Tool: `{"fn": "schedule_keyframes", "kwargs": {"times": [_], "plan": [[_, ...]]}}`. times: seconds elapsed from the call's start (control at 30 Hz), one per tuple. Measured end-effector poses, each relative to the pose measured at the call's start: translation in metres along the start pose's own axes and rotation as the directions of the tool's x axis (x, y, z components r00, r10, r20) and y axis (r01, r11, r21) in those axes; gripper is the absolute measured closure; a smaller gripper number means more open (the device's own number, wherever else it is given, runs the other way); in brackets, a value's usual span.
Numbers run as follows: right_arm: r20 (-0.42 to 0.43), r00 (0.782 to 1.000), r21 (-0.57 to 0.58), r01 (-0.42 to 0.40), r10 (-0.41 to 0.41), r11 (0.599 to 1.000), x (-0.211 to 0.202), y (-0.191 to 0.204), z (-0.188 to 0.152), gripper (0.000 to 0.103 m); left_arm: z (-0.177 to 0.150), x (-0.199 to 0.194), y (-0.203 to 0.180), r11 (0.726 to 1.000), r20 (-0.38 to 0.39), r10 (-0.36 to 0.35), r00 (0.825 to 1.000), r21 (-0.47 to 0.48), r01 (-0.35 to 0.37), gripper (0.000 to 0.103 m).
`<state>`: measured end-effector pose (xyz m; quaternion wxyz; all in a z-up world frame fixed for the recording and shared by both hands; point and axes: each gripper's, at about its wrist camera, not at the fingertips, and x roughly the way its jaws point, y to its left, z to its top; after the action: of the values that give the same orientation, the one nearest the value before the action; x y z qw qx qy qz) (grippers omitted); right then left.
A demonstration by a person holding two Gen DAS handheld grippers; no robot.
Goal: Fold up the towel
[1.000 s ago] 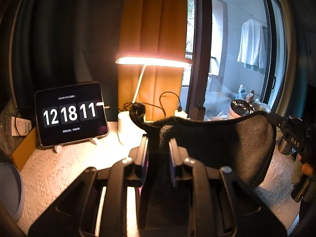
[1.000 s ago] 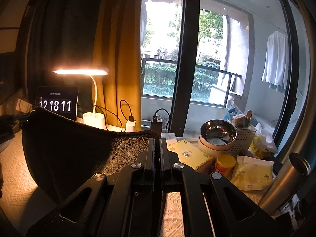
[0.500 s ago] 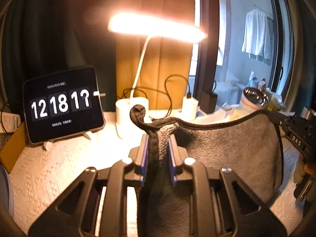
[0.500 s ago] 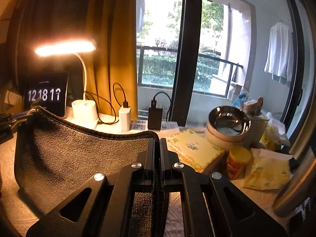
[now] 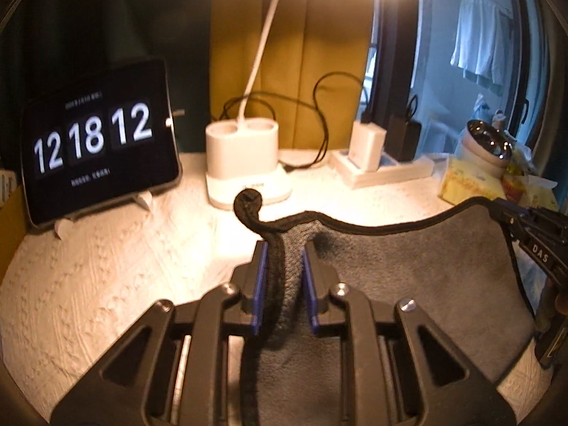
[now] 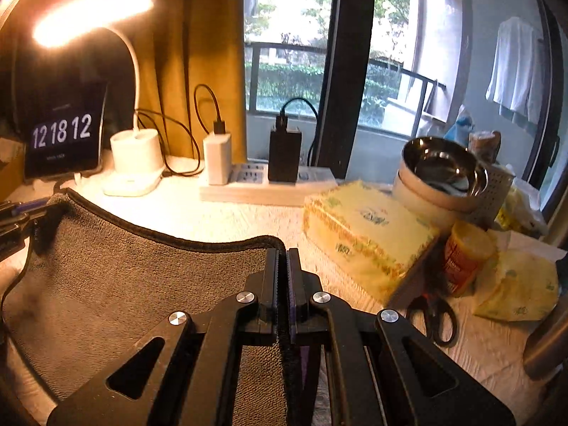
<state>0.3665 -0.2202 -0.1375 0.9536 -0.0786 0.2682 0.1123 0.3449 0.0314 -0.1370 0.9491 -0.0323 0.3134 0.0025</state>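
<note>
A dark grey towel [image 5: 408, 277] with a black hem hangs stretched between my two grippers, low over the white textured tablecloth [image 5: 88, 284]. My left gripper [image 5: 282, 248] is shut on one corner; the corner's tip curls up past the blue pads. My right gripper [image 6: 282, 252] is shut on the other corner of the towel [image 6: 142, 284]. The right gripper shows at the right edge of the left wrist view [image 5: 532, 234], and the left gripper at the left edge of the right wrist view [image 6: 14, 216].
A tablet clock [image 5: 96, 138] and a lit desk lamp's base [image 5: 245, 163] stand at the back. A power strip with chargers [image 6: 262, 181], a yellow tissue pack [image 6: 362, 234], stacked bowls [image 6: 436, 181], a jar [image 6: 465, 255] and scissors [image 6: 436, 316] crowd the right.
Both grippers have tipped down and moved forward toward the back of the table, carrying the towel lower. The grips are unchanged.
</note>
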Motion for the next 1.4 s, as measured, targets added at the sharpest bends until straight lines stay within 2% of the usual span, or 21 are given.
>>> {"fn": "schedule_keyframes", "kwargs": {"times": [0.3, 0.4, 0.63, 0.7, 0.73, 0.77, 0.8, 0.83, 0.87, 1.0, 1.4], "plan": [[-0.102, 0.995, 0.003, 0.010, -0.009, 1.000, 0.020, -0.001, 0.001, 0.098, -0.002, 0.025, 0.005, 0.999, -0.126, 0.029, 0.992, -0.028, -0.033, 0.081], [-0.142, 0.990, 0.005, 0.011, -0.010, 1.000, 0.027, -0.002, 0.000, 0.098, -0.004, 0.031, 0.005, 0.999, -0.159, 0.033, 0.987, -0.026, -0.037, 0.076], [-0.214, 0.977, 0.029, 0.019, -0.012, 0.999, 0.040, -0.007, -0.001, 0.098, -0.002, 0.031, 0.011, 0.996, -0.177, 0.055, 0.983, -0.056, -0.066, 0.071], [-0.223, 0.975, 0.032, 0.024, -0.016, 0.999, 0.042, -0.008, -0.001, 0.095, -0.003, 0.032, 0.010, 0.996, -0.184, 0.061, 0.981, -0.054, -0.072, 0.061], [-0.226, 0.974, 0.033, 0.029, -0.021, 0.999, 0.042, -0.008, -0.001, 0.094, -0.003, 0.031, 0.010, 0.996, -0.181, 0.057, 0.982, -0.057, -0.068, 0.041], [-0.228, 0.973, 0.033, 0.031, -0.023, 0.999, 0.042, -0.009, -0.001, 0.087, -0.003, 0.029, 0.010, 0.996, -0.174, 0.050, 0.983, -0.061, -0.061, 0.021], [-0.228, 0.973, 0.036, 0.031, -0.022, 0.999, 0.042, -0.009, -0.001, 0.078, -0.002, 0.026, 0.009, 0.996, -0.167, 0.043, 0.985, -0.065, -0.055, 0.012], [-0.226, 0.974, 0.039, 0.031, -0.021, 0.999, 0.041, -0.009, -0.001, 0.073, -0.002, 0.023, 0.008, 0.997, -0.159, 0.041, 0.986, -0.065, -0.052, 0.006], [-0.223, 0.975, 0.044, 0.032, -0.021, 0.999, 0.040, -0.010, -0.001, 0.065, -0.001, 0.020, 0.007, 0.997, -0.151, 0.040, 0.988, -0.062, -0.050, 0.006], [-0.211, 0.977, 0.051, 0.045, -0.033, 0.998, 0.036, -0.010, 0.000, 0.059, 0.001, 0.012, 0.005, 0.997, -0.139, 0.041, 0.989, -0.057, -0.050, 0.006], [-0.169, 0.985, 0.040, 0.041, -0.034, 0.998, 0.002, -0.002, 0.005, 0.057, 0.001, -0.021, 0.003, 0.998, -0.112, 0.026, 0.993, -0.062, -0.033, 0.006]]}}
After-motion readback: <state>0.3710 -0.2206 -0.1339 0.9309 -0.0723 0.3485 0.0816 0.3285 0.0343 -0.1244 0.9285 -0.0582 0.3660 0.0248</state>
